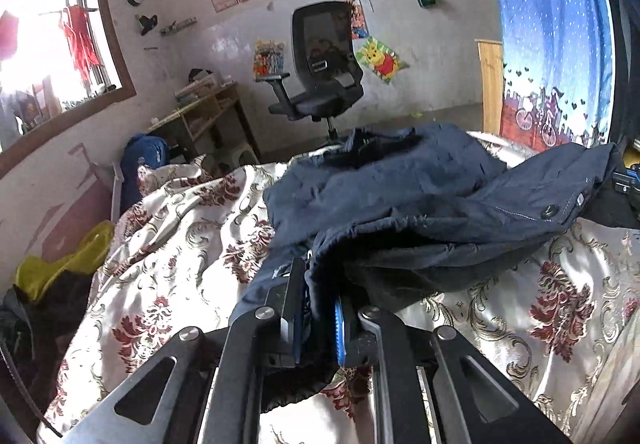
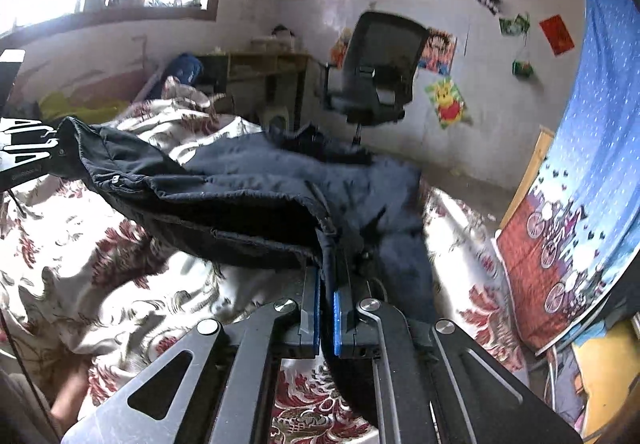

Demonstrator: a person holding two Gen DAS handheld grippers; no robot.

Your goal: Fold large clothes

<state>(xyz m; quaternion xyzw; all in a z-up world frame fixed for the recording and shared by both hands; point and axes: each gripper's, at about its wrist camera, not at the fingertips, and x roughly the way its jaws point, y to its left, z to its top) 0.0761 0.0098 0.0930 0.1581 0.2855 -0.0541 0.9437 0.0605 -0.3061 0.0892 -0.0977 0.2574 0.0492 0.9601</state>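
Hidden and cut off, from my two wrist views

Jacket [image 1: 400, 196] hem vanishes between left gripper [image 1: 318, 308] pads; I lose the curtain [image 2: 580, 164] past the right edge.

Dark navy padded jacket [image 1: 400, 196] lies rumpled, apparently part-folded, near edge lifted off the bed.

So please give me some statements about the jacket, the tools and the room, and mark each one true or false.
1. The left tool is shut on the dark navy padded jacket. True.
2. The right tool is open and holds nothing. False: it grips the jacket's edge.
3. The jacket lies folded flat. False: it hangs stretched between both tools above the cream floral bedspread.
4. A black mesh office chair stands by the far wall. True.
5. The curtain is green. False: the blue dotted curtain hangs at the right.
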